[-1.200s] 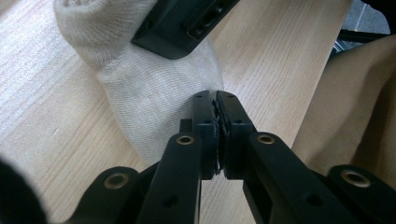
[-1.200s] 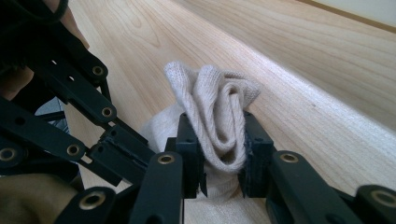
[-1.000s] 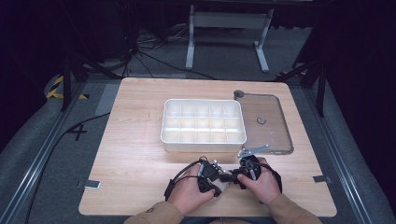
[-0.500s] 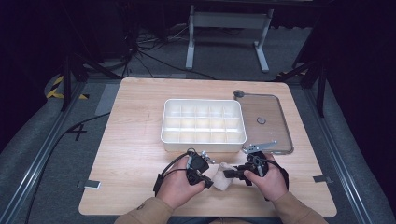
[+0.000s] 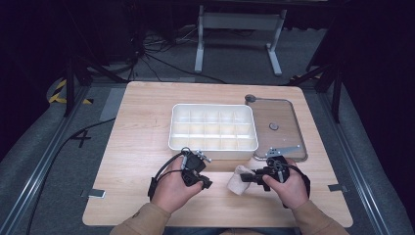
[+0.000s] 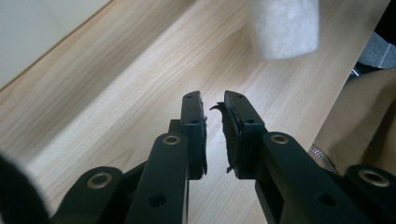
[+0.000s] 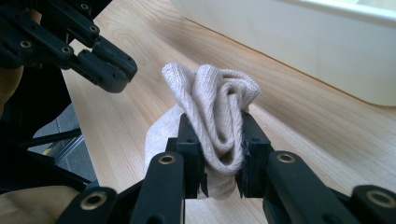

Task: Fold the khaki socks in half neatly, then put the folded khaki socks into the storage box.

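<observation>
Sock [image 7: 219,121] pinched inside right tool [image 7: 218,154]

A light wooden counter [image 5: 142,127] with rounded corners is seen from above, its grain running across its width. A white compartment tray [image 5: 213,146] is set directly on it, a little beyond the middle; its cells are divided into rows by thin walls. Just beside the tray, toward the right edge, a flat brown plate with a metal rim [image 5: 296,117] is laid on the wood, and a small round piece [image 5: 274,126] and a grey metal bracket [image 5: 284,150] are carried on it. Two small grey tabs [image 5: 96,194] are fixed at the near left and near right edges. The counter is stood on grey carpeted floor [image 5: 34,147].
</observation>
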A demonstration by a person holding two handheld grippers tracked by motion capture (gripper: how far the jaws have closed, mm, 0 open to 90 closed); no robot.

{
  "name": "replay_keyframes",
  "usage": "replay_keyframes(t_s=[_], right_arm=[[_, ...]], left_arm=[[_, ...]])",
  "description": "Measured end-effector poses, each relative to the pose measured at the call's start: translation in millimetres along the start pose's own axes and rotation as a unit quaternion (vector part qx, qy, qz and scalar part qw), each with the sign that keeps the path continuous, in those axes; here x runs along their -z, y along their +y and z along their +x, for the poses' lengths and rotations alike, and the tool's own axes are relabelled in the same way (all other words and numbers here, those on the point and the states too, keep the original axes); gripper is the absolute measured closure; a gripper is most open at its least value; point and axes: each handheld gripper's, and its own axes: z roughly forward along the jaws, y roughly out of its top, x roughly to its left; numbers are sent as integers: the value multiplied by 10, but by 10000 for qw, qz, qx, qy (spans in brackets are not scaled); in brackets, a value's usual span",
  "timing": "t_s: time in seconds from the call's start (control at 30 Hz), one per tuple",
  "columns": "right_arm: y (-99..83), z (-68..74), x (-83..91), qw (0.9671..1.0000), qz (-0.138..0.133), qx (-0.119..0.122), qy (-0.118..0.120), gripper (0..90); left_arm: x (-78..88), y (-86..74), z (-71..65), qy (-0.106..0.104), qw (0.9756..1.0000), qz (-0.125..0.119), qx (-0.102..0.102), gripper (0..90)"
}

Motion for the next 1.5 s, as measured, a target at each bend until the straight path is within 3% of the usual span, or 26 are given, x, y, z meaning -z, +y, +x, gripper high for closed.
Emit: replay_keyframes(t_s=[0.2, 0.7, 0.83, 1.17, 1.5], right_arm=[[-7, -25, 65, 10000, -58, -24, -43, 750], [62, -61, 197, 9997, -190, 55, -107, 749], [114, -52, 259, 9997, -206, 132, -56, 748], [342, -134, 455, 9994, -102, 265, -190, 747], [547, -162, 517, 9984, -46, 517, -212, 747]], left_arm=[[92, -13, 95, 161, 9998, -86, 46, 779], [280, -116, 258, 292, 9989, -237, 280, 769], [330, -144, 310, 295, 9985, -309, 350, 769], [411, -206, 381, 317, 9971, -461, 514, 768], [554, -349, 426, 363, 9956, -631, 592, 760]])
